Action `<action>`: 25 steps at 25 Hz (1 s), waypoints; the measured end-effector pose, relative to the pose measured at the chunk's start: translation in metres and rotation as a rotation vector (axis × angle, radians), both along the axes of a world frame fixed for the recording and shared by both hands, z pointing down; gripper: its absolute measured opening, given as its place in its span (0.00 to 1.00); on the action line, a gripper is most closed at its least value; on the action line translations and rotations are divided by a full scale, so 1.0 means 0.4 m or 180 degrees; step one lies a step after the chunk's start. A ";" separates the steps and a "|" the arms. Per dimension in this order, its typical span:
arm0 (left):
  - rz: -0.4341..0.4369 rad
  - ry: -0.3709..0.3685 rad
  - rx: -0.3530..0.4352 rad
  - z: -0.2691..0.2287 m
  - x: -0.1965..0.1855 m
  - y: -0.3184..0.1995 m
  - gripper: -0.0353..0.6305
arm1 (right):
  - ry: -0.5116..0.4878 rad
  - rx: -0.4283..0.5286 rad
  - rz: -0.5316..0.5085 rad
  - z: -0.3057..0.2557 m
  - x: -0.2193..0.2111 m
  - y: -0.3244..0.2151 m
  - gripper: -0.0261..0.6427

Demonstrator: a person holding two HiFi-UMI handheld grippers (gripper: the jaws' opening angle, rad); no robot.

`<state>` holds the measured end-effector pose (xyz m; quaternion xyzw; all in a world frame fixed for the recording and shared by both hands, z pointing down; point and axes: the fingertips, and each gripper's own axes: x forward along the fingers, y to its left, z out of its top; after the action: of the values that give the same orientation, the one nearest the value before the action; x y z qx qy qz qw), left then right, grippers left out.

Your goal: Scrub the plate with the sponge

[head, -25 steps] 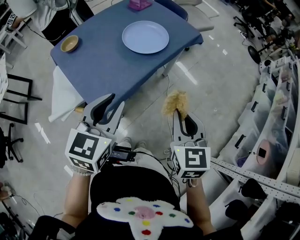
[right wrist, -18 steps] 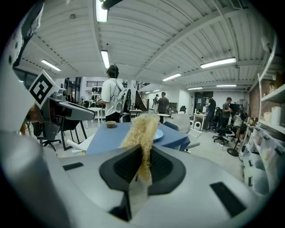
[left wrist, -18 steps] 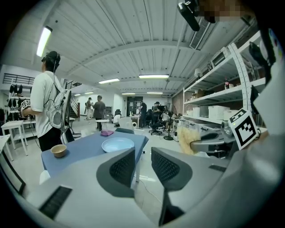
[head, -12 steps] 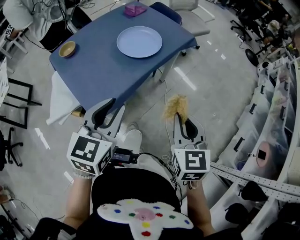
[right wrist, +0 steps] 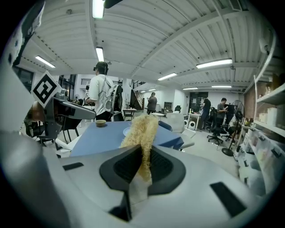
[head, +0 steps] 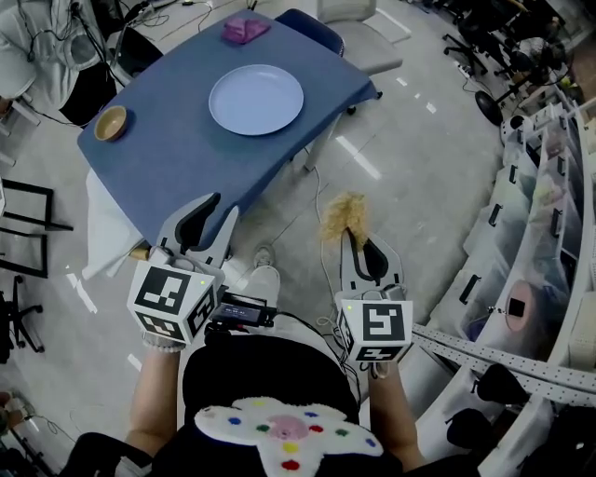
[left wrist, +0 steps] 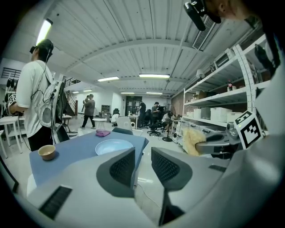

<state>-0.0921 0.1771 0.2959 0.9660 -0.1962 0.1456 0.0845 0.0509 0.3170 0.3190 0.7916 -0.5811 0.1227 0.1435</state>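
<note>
- The right gripper (head: pixel 355 237) is clenching the straw-coloured sponge (head: pixel 345 212). The tuft is standing up out of the closed jaws, well short of the table.
- The left gripper (head: pixel 222 207) is carrying nothing. Its jaws are standing apart with only air between the ribbed pads.
- Both tools are pointing slightly downward toward the blue table (head: pixel 177 158), so the step in hand appears to be the approach. Scrubbing is not yet under way.
- A strip of bare floor (head: pixel 400 158) is lying between the person and the table's near edge, with a loose cable (head: pixel 325 186) trailing by the table leg.
- The shelving rack (head: pixel 549 205) is bounding the right side, well apart from the sponge arm.
- The plate (head: pixel 256 100) is resting flat and bare toward the table's far side, clear of every edge.
- The next move probably calls for carrying the sponge over the near edge and lowering it onto the plate. The empty tool is free to steady the rim.
- A small bowl (head: pixel 111 122) is sitting near the left edge, and a pink object (head: pixel 245 28) is lying near the far edge. Both are well apart from the plate.
- A bystander (head: pixel 37 47) is standing beyond the far left corner.
</note>
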 end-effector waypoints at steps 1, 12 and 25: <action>-0.0012 -0.0001 -0.0013 0.004 0.011 -0.019 0.22 | -0.0003 -0.0012 0.0008 0.002 0.012 -0.014 0.10; -0.0190 -0.0111 -0.0173 0.064 0.124 -0.245 0.22 | -0.0034 -0.0107 -0.0014 0.018 0.129 -0.200 0.10; -0.0416 -0.0234 -0.0439 0.155 0.189 -0.480 0.24 | -0.0027 -0.0297 -0.0167 0.045 0.215 -0.430 0.10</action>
<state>-0.0166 -0.0147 0.3580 0.9371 -0.2512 0.1882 0.1528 0.1368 0.1449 0.3371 0.7680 -0.5959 0.1491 0.1810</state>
